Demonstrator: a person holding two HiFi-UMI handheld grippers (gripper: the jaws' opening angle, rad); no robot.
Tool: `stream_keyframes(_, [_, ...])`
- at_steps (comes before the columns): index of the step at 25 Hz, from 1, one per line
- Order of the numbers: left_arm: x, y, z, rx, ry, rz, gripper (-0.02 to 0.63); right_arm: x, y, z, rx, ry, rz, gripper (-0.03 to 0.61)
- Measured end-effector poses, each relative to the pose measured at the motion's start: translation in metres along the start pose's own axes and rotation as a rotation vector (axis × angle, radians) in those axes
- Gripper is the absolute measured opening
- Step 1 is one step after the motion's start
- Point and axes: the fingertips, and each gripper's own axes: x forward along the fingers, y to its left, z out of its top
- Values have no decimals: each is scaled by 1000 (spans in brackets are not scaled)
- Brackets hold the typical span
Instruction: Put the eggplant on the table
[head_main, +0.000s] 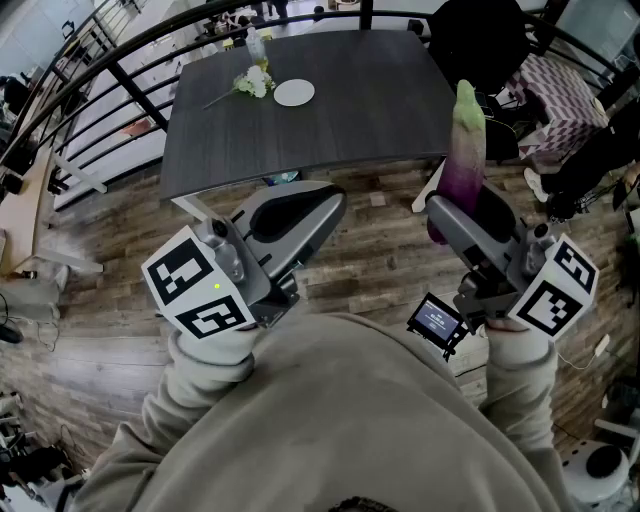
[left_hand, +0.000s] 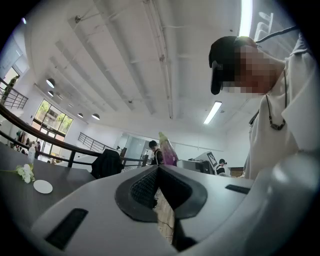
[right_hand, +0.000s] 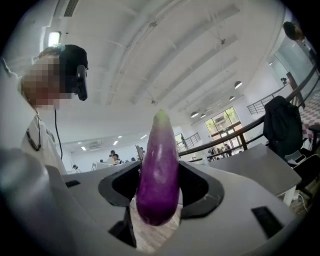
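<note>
A purple eggplant (right_hand: 159, 172) with a pale green tip stands upright between the jaws of my right gripper (right_hand: 159, 192), which is shut on its lower half. In the head view the eggplant (head_main: 462, 160) rises from my right gripper (head_main: 455, 215) just short of the dark table's (head_main: 350, 110) near right corner, over the wooden floor. My left gripper (head_main: 305, 215) is held level beside it to the left, below the table's near edge, its jaws shut with nothing between them. From the left gripper (left_hand: 159, 172) view the eggplant (left_hand: 167, 150) shows beyond the closed jaws.
On the table's far left lie a white plate (head_main: 294, 93), white flowers (head_main: 255, 82) and a bottle (head_main: 256, 45). A dark jacket on a chair (head_main: 478, 50) stands at the table's right end. Black railings (head_main: 90, 80) run on the left. People stand in the background.
</note>
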Motion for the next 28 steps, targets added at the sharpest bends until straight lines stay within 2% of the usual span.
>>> stream_keyframes(15, [2, -5, -5, 0, 12, -6, 6, -3, 0, -11, 14, 25, 4, 241])
stream_keyframes(21, [7, -13, -6, -3, 28, -5, 6, -12, -3, -5, 47, 5, 17, 241])
stream_keyframes(28, [18, -29, -22, -9, 71, 9, 6, -36, -13, -10, 83, -24, 33, 241])
